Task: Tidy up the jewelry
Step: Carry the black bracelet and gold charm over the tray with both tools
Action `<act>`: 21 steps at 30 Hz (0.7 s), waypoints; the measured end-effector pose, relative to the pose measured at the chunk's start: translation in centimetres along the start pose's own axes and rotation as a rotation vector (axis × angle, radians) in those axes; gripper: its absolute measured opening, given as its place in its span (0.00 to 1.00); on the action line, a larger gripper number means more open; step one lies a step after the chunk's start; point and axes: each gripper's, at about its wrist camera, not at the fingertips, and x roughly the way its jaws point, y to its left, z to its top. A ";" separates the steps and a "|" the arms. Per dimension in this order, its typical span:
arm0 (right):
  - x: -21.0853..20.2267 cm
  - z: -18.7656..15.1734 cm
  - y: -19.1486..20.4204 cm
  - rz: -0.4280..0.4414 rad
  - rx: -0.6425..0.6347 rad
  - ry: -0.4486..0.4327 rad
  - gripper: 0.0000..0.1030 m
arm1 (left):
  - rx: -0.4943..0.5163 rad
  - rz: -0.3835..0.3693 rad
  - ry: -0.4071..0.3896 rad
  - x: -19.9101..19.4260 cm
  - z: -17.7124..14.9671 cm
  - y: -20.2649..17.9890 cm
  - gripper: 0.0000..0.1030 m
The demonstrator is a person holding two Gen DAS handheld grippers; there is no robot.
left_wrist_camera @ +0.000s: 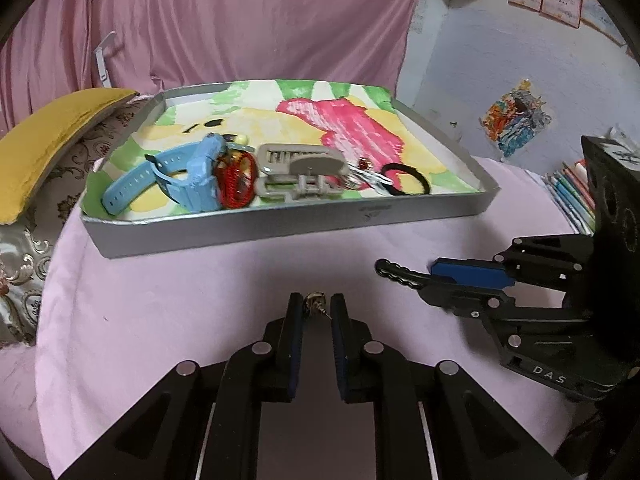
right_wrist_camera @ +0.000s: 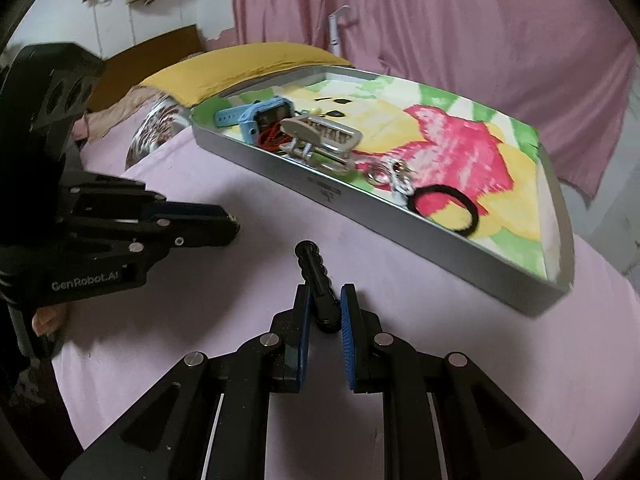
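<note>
Tray (left_wrist_camera: pixel 288 226) edge near; both grippers loaded.

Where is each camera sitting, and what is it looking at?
Left wrist: on the left gripper, looking along its fingers at the tray; right gripper at right.
Right wrist: on the right gripper, facing the tray; left gripper at left.
Shared: tray, blue watch, black hair tie, pink cloth.

Left gripper (left_wrist_camera: pixel 316 306) pinches a small gold earring (left_wrist_camera: pixel 314 302) (detail blurred) on pink cloth (left_wrist_camera: pixel 180 312), near the grey tray (left_wrist_camera: pixel 288 226).
</note>
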 end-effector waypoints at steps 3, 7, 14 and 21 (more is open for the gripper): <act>-0.8 -0.4 -0.3 -0.016 0.019 -0.034 0.12 | 0.010 -0.008 -0.024 -0.6 -0.2 -0.6 0.09; -1.3 -0.9 -0.6 -0.007 0.047 -0.049 0.12 | 0.030 -0.013 -0.031 -0.7 -0.2 -1.5 0.09; -3.2 -1.4 -1.4 -0.034 0.103 -0.138 0.12 | 0.036 -0.034 -0.079 -1.4 -0.2 -2.3 0.09; -5.8 -0.1 -1.8 -0.098 0.156 -0.322 0.12 | 0.005 -0.016 -0.225 -3.5 1.1 -2.8 0.09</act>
